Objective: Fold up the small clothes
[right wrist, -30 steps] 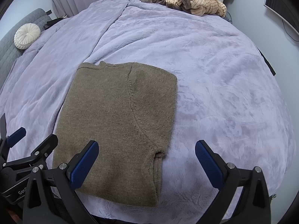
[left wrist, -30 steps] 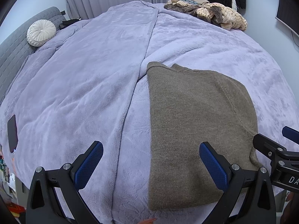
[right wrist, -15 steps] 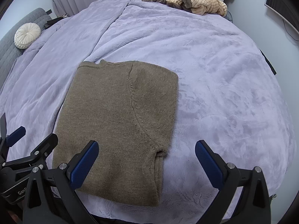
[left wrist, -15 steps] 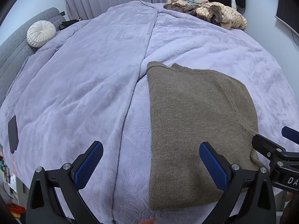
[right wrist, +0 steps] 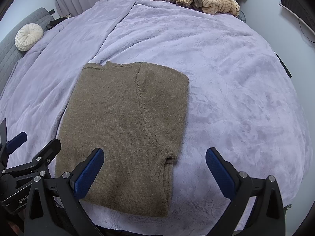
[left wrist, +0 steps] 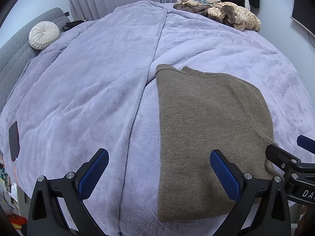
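A brown knitted sweater [left wrist: 206,125] [right wrist: 126,125] lies flat on the lilac bed blanket [left wrist: 88,90] [right wrist: 236,90], folded into a rectangle with its sleeve tucked on top. My left gripper [left wrist: 157,173] hovers open above the sweater's near left edge, its right finger over the knit and nothing between the pads. My right gripper [right wrist: 155,173] is open above the sweater's near right corner, its left finger over the knit, its right finger over bare blanket. Each gripper shows at the edge of the other's view.
A heap of beige and brown clothes [left wrist: 220,13] [right wrist: 198,0] lies at the far end of the bed. A round white cushion [left wrist: 43,34] [right wrist: 28,36] rests against the grey headboard at left. A dark phone [left wrist: 14,140] lies near the bed's left edge.
Almost nothing: the sweater sits a touch lower in both views, so both grippers have crept slightly. Both stay open.
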### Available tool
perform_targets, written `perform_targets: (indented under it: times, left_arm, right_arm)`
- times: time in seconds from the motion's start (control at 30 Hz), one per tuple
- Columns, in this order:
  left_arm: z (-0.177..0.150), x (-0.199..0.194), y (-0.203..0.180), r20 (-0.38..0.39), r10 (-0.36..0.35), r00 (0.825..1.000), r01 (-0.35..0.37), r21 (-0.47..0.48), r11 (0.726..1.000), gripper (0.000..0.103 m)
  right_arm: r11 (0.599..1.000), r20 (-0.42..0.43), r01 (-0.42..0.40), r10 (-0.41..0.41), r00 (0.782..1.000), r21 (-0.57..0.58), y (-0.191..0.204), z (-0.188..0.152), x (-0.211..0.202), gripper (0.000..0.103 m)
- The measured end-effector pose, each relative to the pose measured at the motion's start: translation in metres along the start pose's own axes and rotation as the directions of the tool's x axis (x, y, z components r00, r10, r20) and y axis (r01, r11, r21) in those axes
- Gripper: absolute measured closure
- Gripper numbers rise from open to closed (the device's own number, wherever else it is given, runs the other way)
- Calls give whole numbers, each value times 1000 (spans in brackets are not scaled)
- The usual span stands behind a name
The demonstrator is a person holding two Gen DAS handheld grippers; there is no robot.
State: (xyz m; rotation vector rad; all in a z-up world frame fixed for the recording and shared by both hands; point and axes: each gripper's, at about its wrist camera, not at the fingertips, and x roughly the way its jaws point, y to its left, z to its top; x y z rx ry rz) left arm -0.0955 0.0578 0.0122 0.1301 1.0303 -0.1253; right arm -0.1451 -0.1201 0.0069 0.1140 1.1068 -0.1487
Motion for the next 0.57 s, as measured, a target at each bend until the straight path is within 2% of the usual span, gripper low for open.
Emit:
perform_targets:
  times: [0.57]
  left_arm:
    - [1, -1, -2, 5, -9, 1000, 9, 15, 1000, 0]
  right_arm:
    - [1000, -7, -1, 1, 1000, 0, -3, 1, 4, 0]
